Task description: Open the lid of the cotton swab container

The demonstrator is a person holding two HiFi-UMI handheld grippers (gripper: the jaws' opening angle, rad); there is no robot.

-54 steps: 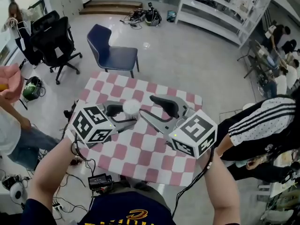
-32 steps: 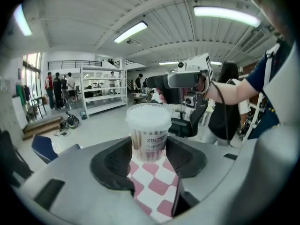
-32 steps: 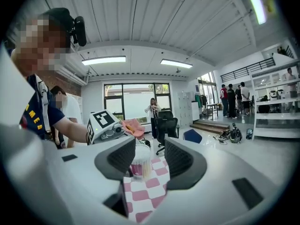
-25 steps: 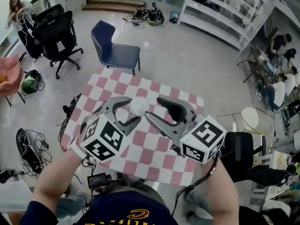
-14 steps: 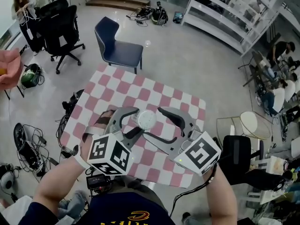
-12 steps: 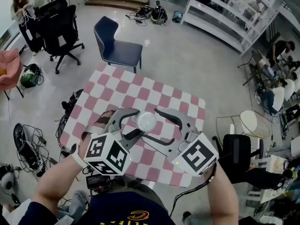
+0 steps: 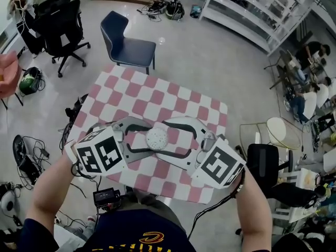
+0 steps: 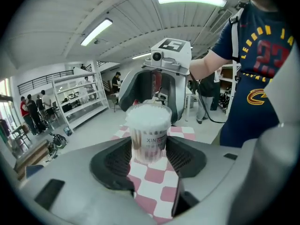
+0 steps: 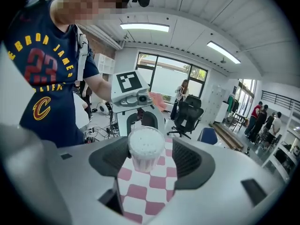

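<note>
Clamping the jaws of the left gripper (image 8: 150,146) on an upright cotton swab container (image 7: 156,138), mid-air near the body. Flanking it from the right with the right gripper (image 9: 146,161), jaws spread apart around it. Hovering over a pink-checked table (image 7: 157,96); blue chair (image 7: 128,49) farther off.

We count one clear round cotton swab container (image 7: 156,138), one grey left gripper (image 7: 148,139), one grey right gripper (image 7: 167,139), one pink-checked table (image 7: 157,96), one blue chair (image 7: 128,49).
</note>
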